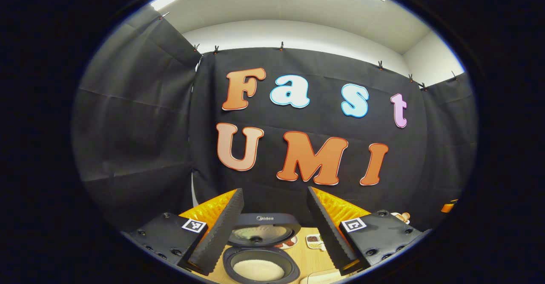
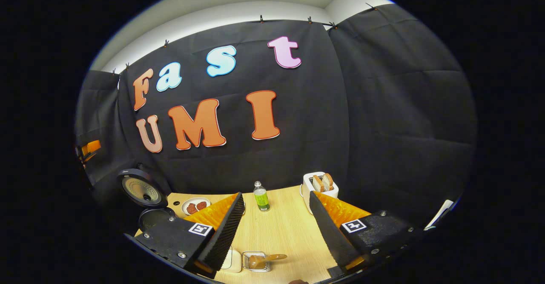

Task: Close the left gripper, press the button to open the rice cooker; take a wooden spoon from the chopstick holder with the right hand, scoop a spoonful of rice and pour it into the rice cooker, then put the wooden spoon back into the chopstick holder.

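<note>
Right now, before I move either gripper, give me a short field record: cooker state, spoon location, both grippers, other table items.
cooker: dark round rice cooker, lid up, pale rice in the pot
spoon: wooden spoon resting in the clear chopstick holder
left gripper: open, holding nothing
right gripper: open, holding nothing
table: light wooden table with green-labelled bottle, white toaster with bread, white plate

The open rice cooker lid [image 1: 262, 223] bears a "Midea" brand mark.
</note>
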